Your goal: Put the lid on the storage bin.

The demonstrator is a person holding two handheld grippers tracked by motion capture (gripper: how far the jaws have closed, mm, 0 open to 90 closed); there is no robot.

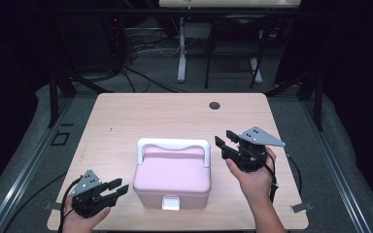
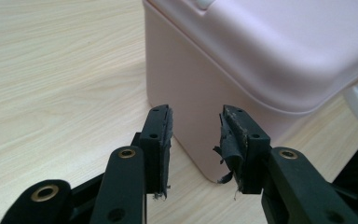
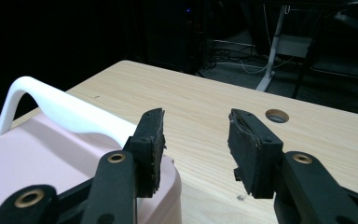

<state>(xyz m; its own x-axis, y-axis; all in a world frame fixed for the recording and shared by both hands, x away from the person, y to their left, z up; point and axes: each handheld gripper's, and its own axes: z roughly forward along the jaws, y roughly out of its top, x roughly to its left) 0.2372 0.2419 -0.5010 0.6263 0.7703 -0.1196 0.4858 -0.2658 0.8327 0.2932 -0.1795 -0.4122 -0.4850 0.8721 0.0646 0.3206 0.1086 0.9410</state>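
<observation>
At frame centre sat the pink box (image 1: pixel 172 178); both the left gripper (image 1: pixel 117 188) and the right gripper (image 1: pixel 226 141) stood wide, empty. Steadying the box before lifting its white latch (image 1: pixel 170 203) would be wise.

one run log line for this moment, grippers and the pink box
pink box: lid shut, white handle up, mid-table | left gripper: open, empty, beside box's left side | right gripper: open, empty, beside handle's right end

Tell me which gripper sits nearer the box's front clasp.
The left gripper, by the pink box's front corner near the white clasp. The right gripper is beside the rear, level with the white handle.
</observation>
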